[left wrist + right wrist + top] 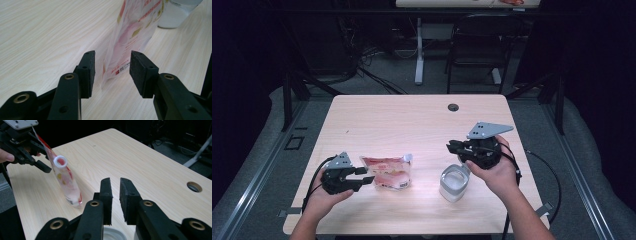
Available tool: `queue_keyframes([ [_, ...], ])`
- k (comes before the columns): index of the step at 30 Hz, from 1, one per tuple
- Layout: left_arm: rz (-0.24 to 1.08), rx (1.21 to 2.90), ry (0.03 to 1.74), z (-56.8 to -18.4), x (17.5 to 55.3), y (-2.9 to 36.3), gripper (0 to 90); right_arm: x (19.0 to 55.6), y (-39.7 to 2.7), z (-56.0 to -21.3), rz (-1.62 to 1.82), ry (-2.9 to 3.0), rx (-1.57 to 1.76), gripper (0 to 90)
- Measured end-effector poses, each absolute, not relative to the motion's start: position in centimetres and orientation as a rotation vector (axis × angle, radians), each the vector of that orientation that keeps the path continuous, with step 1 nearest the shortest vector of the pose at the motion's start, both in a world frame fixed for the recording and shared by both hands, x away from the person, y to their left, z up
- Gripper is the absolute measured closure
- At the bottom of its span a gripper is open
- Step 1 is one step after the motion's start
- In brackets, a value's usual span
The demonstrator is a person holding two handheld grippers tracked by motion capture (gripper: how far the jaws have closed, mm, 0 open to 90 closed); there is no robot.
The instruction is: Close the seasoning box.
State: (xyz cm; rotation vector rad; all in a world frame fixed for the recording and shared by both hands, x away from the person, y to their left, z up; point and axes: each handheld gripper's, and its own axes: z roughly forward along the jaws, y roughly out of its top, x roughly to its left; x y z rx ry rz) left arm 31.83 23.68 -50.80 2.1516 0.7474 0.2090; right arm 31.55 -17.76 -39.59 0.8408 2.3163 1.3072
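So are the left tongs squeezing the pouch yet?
Apart. The left gripper view shows the pouch between the left tongs with gaps beside both pads.

Tabletop (pixel 412 120): pale wood grain, one dark round hole at upper right. Pouch (pixel 388 172), left of centre — translucent, pink-red print, gold flecks, white spout ring. Cup (pixel 455 183), lower right: clear, whitish. Left gripper (pixel 368 175) and right gripper (pixel 449 147) — black, grey plates on top.
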Motion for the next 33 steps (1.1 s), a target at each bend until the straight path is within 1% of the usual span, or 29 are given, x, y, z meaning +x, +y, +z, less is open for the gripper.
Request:
queue_keyframes([
  [13, 0.225, 2.155, 0.758, -50.9, 31.8, 23.8, 56.1, 31.8, -21.0, -40.8, 1.249, 2.262, 0.949, 89.8],
  [25, 0.224, 2.156, 0.762, -50.9, 31.8, 24.0, 56.1, 32.1, -23.9, -42.5, 1.218, 2.188, 1.073, 90.0],
  [33, 0.224, 2.150, 0.766, -50.9, 31.8, 24.1, 56.1, 32.3, -24.9, -43.6, 1.203, 2.184, 1.132, 90.0],
])
